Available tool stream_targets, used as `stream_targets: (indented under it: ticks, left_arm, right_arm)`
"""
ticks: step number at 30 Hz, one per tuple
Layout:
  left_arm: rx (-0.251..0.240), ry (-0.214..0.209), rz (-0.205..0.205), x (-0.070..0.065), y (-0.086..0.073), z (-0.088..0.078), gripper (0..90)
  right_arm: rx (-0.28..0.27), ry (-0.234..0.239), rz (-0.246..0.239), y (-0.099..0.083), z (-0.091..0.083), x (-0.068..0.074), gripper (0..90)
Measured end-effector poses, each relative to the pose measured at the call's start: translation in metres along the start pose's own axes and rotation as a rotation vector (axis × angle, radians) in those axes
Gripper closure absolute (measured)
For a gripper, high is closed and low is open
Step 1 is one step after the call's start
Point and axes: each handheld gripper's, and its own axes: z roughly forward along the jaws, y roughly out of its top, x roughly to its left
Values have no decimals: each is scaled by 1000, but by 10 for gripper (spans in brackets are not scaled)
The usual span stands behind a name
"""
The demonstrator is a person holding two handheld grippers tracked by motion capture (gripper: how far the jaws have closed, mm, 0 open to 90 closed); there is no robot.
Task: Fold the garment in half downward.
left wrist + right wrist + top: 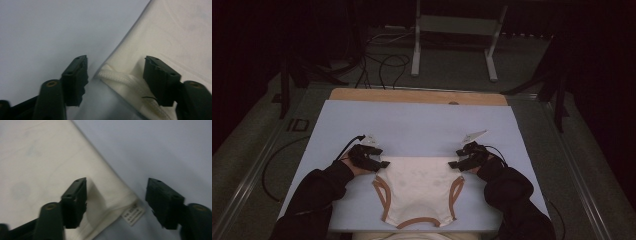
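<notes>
On the blue mat: a cream garment with brown trim lies flat at the near edge.
Left gripper: at the garment's far left corner, jaws spread wide, astride the ribbed hem.
Right gripper: at the far right corner, jaws apart, straddling the edge beside a small white label.

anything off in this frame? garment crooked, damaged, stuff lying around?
Nothing stands out. The cream garment lies flat and roughly square on the blue mat, brown trim intact. Both tongs, left and right, are open at its far corners. A small label sticks out at the right corner; faint marks on the cloth are too dim to judge.
</notes>
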Motion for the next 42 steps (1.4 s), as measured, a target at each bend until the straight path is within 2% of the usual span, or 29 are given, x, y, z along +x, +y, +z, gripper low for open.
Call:
stream_targets:
  ticks: [1,3,5,7,10,13,15,16,19,23,26,28,32,36,42]
  left_arm:
    - [3,1,2,0,0,0,434]
    - [9,7,1,0,1,-1,463]
    - [7,0,0,0,0,-1,507]
    - [2,-4,-9,0,0,-1,544]
    - [11,-7,-27,0,1,-3,654]
    - [10,-9,-32,0,2,-4,811]
    - [1,2,-34,-1,4,-6,858]
    - [2,12,-29,0,6,-7,865]
    - [0,29,-24,0,10,-8,871]
    - [-14,45,-33,4,15,-9,872]
    - [-18,58,-30,8,19,-8,872]
    - [-29,54,-33,12,22,-8,872]
    - [-41,55,-23,18,27,-8,872]
    - [-47,56,-30,25,32,-8,872]
    - [-57,53,-36,33,37,-6,871]
  right_arm:
    - [-4,-11,-5,0,-1,0,450]
    - [0,10,0,0,-2,0,537]
    - [14,15,-30,0,-3,2,676]
    - [26,33,-34,1,-3,3,761]
    - [35,48,-32,2,-4,6,841]
    - [37,45,-40,4,-6,6,857]
    - [24,43,-53,4,-7,5,859]
    - [16,45,-41,5,-9,5,861]
    - [-8,33,-44,8,-13,4,861]
    - [-18,8,-48,14,-15,-1,862]
    - [-13,4,-33,19,-14,-4,864]
    - [-14,-2,-44,21,-14,-6,864]
    - [-24,-15,-28,25,-15,-10,864]
    - [-33,-11,-12,28,-15,-16,864]
    - [-19,-34,-13,34,-12,-24,864]
